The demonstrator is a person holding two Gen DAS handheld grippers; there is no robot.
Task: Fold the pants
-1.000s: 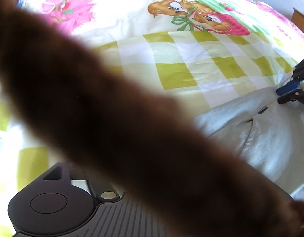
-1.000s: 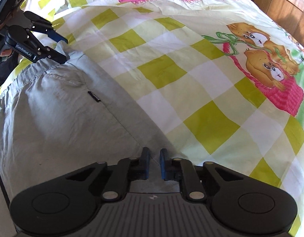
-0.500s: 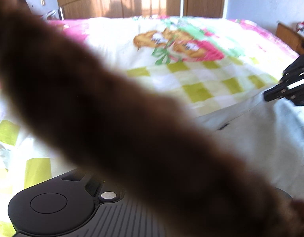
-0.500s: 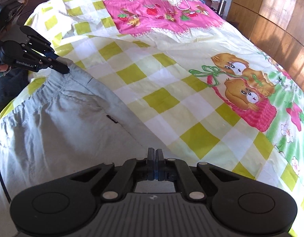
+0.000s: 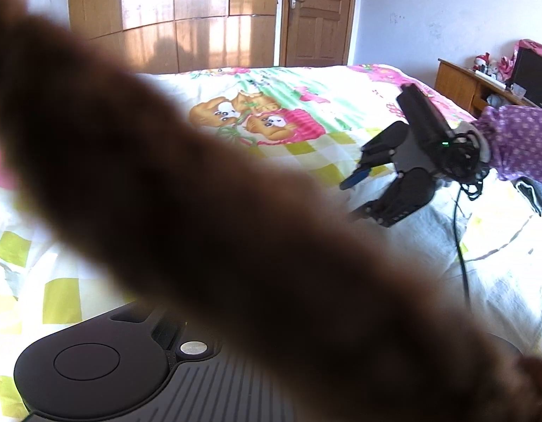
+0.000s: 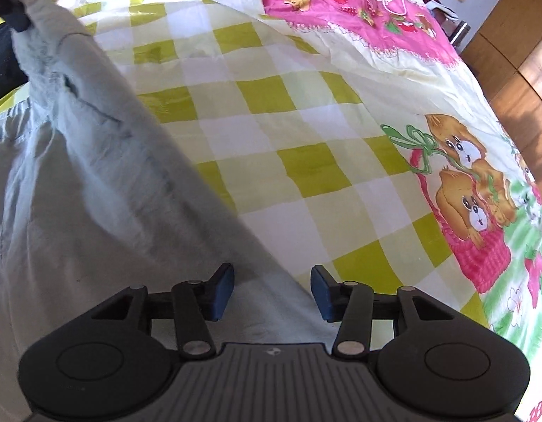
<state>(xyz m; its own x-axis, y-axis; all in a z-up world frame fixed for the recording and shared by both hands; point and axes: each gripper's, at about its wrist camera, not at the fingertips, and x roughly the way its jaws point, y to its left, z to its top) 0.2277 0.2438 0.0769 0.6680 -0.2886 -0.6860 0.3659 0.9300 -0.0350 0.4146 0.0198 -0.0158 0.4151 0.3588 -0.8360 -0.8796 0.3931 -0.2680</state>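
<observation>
Light grey pants lie on the bed, with their far corner lifted at the upper left. My left gripper pinches that raised corner. In the left wrist view a blurred brown shape covers my left gripper's fingers, and the pants show as pale cloth at the right. My right gripper is open, jaws wide apart, just above the pants' near edge. It also shows in the left wrist view, open over the cloth.
The bed cover has green-and-white checks, a pink panel and cartoon animals. A wooden wardrobe and door stand behind the bed. A desk is at the right. A cable trails from the right gripper.
My right gripper was shut on the pants' edge half a second ago and is now open. My left gripper has lifted the pants' corner higher.
</observation>
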